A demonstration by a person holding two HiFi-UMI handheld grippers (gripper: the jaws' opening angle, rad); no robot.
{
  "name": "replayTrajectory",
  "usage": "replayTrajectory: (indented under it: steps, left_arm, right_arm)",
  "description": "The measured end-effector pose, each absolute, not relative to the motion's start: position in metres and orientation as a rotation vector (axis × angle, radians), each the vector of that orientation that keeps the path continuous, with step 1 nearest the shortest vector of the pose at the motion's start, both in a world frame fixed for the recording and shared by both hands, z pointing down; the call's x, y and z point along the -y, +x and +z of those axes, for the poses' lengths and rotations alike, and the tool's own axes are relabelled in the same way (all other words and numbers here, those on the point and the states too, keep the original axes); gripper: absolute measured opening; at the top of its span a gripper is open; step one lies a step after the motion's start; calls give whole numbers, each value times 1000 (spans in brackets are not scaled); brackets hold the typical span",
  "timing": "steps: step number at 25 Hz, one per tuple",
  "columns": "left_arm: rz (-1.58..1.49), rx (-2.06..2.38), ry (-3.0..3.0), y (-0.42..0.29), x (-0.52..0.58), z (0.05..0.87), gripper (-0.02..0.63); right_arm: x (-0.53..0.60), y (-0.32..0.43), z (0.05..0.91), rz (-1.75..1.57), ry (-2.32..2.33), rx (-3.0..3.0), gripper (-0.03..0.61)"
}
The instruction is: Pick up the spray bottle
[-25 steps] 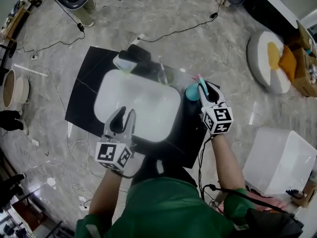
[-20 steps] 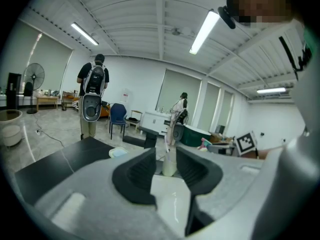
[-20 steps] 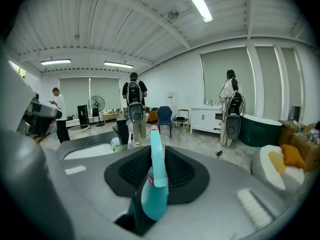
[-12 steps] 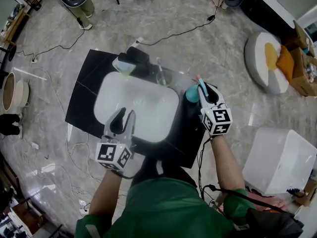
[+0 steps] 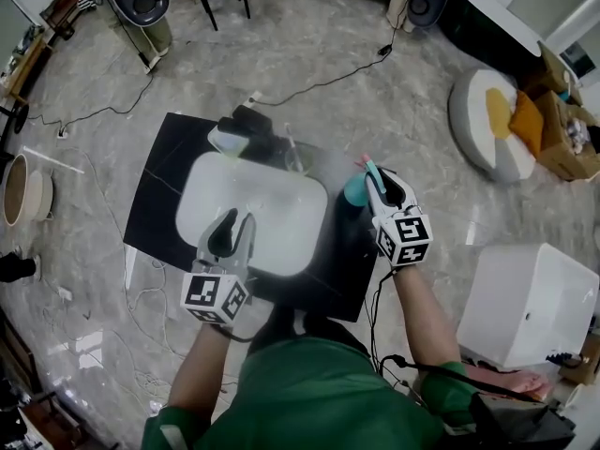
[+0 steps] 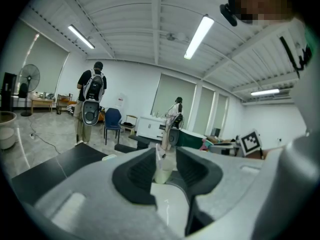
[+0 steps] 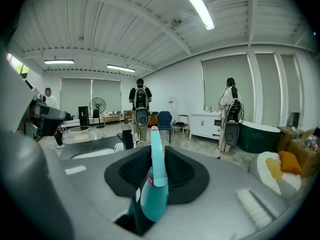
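Observation:
The teal spray bottle (image 5: 352, 191) with a pink tip sits at the right end of the black counter (image 5: 157, 187), beside the white sink (image 5: 201, 172). My right gripper (image 5: 375, 178) is shut on it. In the right gripper view the spray bottle (image 7: 152, 194) stands upright between the dark pads of the right gripper (image 7: 152, 176), its nozzle rising above them. My left gripper (image 5: 234, 221) hovers over the sink's near rim, open and holding nothing. In the left gripper view the left gripper (image 6: 164, 164) frames a pale cup (image 6: 163, 170) farther off on the counter.
A pale green dish (image 5: 228, 139) and a black box (image 5: 251, 120) sit behind the sink. A white cabinet (image 5: 530, 303) stands to the right, a round cushion (image 5: 492, 125) beyond it. Cables (image 5: 323, 75) trail over the marble floor. A person with a backpack (image 6: 92, 96) stands far off.
The head camera has tipped, so the counter sits a little lower in view. My right gripper keeps its hold on the bottle and has drifted slightly left. The left gripper has barely moved.

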State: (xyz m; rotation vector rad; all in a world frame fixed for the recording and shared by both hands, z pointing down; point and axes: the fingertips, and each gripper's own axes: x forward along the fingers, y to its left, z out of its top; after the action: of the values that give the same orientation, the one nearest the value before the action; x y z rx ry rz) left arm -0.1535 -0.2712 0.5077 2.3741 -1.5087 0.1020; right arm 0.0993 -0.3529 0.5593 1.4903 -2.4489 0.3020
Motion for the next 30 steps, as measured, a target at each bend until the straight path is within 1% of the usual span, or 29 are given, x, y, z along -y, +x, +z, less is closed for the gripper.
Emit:
replayTrajectory:
  steps: [20, 26, 30]
  left_arm:
    - [38, 1480, 2484, -123, 246, 457, 126]
    - [20, 1470, 2510, -142, 240, 436, 126]
    - [2, 1476, 2526, -129, 243, 432, 124]
  right_arm:
    - [305, 113, 482, 251, 1541, 2517, 83]
    - [290, 95, 457, 241, 1554, 2501, 83]
    - [287, 112, 451, 234, 1559, 2498, 82]
